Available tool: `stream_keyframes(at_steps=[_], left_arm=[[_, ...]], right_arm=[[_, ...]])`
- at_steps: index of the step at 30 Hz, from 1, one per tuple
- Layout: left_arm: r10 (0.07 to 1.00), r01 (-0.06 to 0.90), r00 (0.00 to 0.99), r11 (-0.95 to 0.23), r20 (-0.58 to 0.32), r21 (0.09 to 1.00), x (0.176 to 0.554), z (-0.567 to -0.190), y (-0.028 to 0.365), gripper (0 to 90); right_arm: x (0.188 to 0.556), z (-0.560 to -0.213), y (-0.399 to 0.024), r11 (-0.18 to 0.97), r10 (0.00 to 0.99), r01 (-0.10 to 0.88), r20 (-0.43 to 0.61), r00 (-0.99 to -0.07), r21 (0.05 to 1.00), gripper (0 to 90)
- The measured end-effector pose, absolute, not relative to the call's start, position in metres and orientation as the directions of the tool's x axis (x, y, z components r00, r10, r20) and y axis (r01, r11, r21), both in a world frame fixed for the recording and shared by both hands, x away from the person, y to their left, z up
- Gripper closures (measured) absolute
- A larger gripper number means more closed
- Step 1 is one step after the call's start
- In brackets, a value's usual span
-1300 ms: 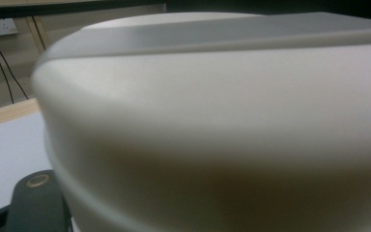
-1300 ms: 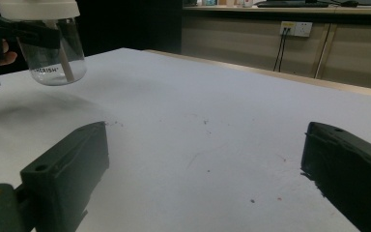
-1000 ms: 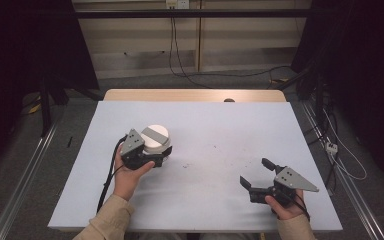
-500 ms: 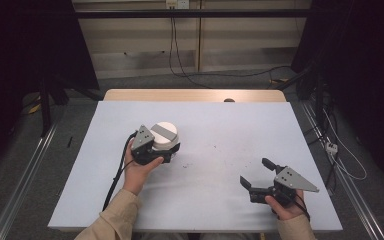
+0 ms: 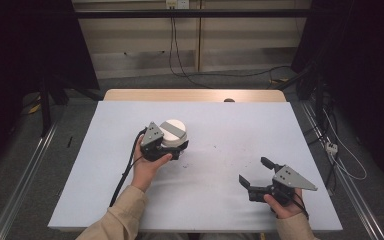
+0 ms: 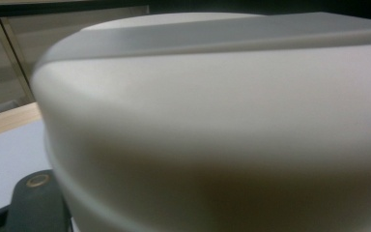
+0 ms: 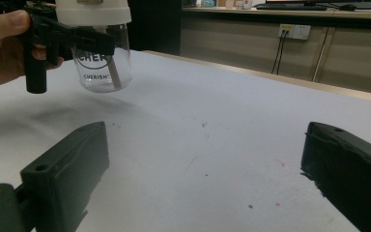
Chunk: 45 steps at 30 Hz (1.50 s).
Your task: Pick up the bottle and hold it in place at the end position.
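We find the left tool [image 5: 172, 147] near the middle of the desk [image 5: 220, 125], a little left of centre, clamped on a clear jar [image 7: 102, 65] with a white lid [image 5: 173, 131]. From the right gripper view the black jaws grip the jar just under its lid, at the neck, and the glass body hangs free below them with printed lettering on its side. The jar's base appears lifted off the desk surface there, with a soft shadow beneath it, though we cannot be sure how clear of the surface it is. Gripping at the neck looks sensible to us: the lid's edge sits above the jaws and should keep the jar from slipping down through them, and the jar stays upright. In the left gripper view the lid's pale side is pressed close to the camera, slightly blurred, which fits a jar held right between the jaws. The person's left hand [image 5: 147, 165] wraps the handle, thumb toward the jar. The right tool [image 5: 255, 172] rests low near the front right of the desk, well apart from the jar, its jaws spread wide and holding nothing; it points across the desk toward the jar. We judge it is parked there in readiness, perhaps to take the lid or steady the glass, while the left does the carrying.
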<state>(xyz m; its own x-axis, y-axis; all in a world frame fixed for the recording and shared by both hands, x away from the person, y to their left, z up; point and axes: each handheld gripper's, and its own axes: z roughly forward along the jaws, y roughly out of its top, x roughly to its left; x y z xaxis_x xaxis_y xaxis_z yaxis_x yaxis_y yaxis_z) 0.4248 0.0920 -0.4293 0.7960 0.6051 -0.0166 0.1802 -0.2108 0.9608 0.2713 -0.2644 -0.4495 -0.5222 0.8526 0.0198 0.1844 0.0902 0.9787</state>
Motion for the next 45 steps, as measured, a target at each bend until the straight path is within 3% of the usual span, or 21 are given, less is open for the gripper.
stream_keyframes(at_steps=[45], left_arm=[[0.558, 0.176, 0.829, -0.227, -0.02, 0.958, 0.449, -0.431, 0.055, 18.3]], right_arm=[[0.275, -0.454, -0.271, 0.085, 0.865, 0.194, 0.024, -0.501, 0.977, 2.6]])
